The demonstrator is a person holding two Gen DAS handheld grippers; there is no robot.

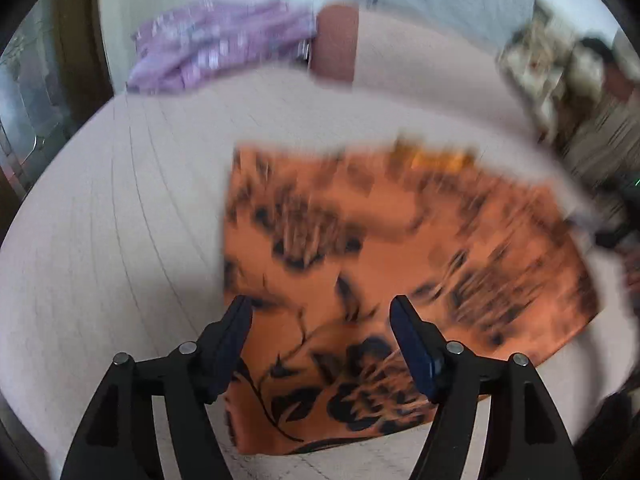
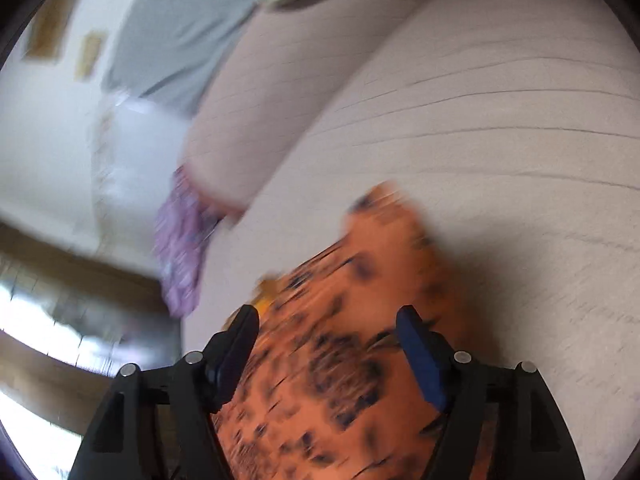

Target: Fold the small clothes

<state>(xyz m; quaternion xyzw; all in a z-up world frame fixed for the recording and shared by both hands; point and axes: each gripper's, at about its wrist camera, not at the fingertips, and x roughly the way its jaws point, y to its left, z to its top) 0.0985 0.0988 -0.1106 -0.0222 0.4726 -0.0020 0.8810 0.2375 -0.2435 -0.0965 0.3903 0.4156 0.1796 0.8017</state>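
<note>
An orange garment with a black floral print (image 1: 380, 264) lies flat on the pale sofa seat (image 1: 132, 208). My left gripper (image 1: 322, 312) is open just above its near left part, nothing between the fingers. In the right wrist view the same garment (image 2: 340, 360) lies under my right gripper (image 2: 328, 320), which is open and empty. Both views are blurred by motion. A purple patterned garment (image 1: 216, 44) lies bunched at the far end of the sofa; it also shows in the right wrist view (image 2: 180, 248).
The sofa backrest (image 1: 420, 64) runs behind the seat, with a reddish cushion end (image 1: 336, 40). A patterned pillow (image 1: 536, 68) sits at the right. A window or glass door (image 1: 24, 92) is at the far left. Pictures (image 2: 52, 28) hang on the wall.
</note>
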